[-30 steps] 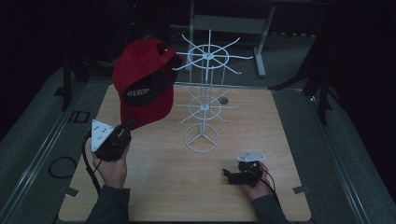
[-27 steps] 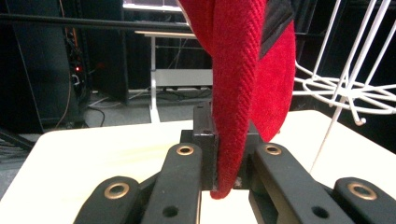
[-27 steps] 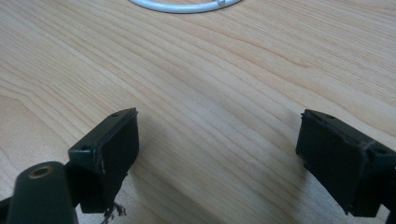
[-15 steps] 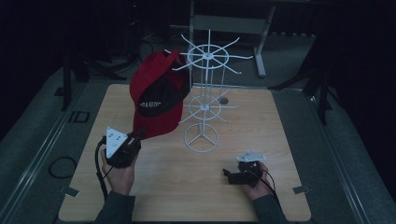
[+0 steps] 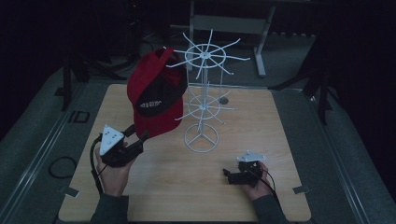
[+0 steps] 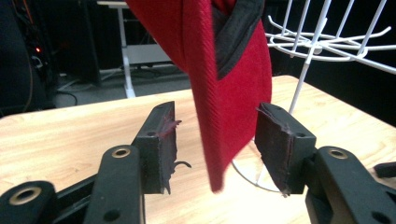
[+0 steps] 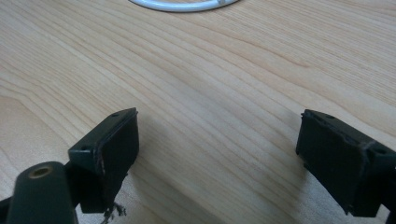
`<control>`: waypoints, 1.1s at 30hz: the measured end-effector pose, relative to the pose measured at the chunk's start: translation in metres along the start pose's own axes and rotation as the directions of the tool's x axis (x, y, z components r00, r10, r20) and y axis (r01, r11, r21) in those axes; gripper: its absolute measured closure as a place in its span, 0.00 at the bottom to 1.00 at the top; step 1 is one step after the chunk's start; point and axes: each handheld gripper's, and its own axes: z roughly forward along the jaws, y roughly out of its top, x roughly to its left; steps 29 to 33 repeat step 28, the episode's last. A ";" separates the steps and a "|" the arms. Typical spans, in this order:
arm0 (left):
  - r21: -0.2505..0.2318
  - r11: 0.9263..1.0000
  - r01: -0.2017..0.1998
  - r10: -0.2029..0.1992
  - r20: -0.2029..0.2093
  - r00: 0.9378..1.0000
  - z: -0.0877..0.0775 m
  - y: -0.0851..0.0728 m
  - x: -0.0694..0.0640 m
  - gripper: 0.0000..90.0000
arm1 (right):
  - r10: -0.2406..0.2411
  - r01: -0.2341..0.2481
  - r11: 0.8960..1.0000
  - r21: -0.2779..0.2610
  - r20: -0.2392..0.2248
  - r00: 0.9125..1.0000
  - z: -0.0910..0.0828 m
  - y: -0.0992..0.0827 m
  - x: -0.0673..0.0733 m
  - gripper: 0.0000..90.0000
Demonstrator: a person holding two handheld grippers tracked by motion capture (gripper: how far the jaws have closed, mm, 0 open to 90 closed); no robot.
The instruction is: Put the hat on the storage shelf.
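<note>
Two black jaws of the left gripper (image 6: 217, 154) stand apart, having just been opening, and the brim of the red cap (image 6: 224, 88) hangs down between them, clear of both pads. Above the fingers (image 6: 161, 140) the cap hangs on an arm of the white wire rack (image 5: 201, 100), whose ring base sits just beyond the right-hand pad. Well apart from the cap, the right gripper (image 7: 217, 154) rests low over the wooden table (image 7: 210, 70), its jaws spread wide with bare wood between them.
</note>
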 end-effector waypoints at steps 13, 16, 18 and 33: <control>0.053 0.998 -0.025 0.025 0.000 1.000 -0.002 -0.002 0.013 0.47 | 0.000 0.000 1.000 0.000 -0.003 1.000 0.000 0.000 0.000 0.14; 0.058 0.998 -0.009 0.010 -0.006 1.000 -0.002 -0.004 0.018 0.47 | 0.001 -0.001 1.000 0.001 -0.003 1.000 0.000 0.000 0.000 0.14; 0.063 0.998 -0.006 0.007 -0.012 1.000 -0.002 -0.005 0.020 0.47 | 0.000 0.000 1.000 0.001 -0.003 1.000 0.000 0.000 0.000 0.15; 0.070 0.997 -0.010 0.011 -0.014 1.000 0.000 -0.014 0.032 0.47 | 0.001 -0.001 1.000 0.001 -0.004 1.000 0.000 0.000 0.000 0.14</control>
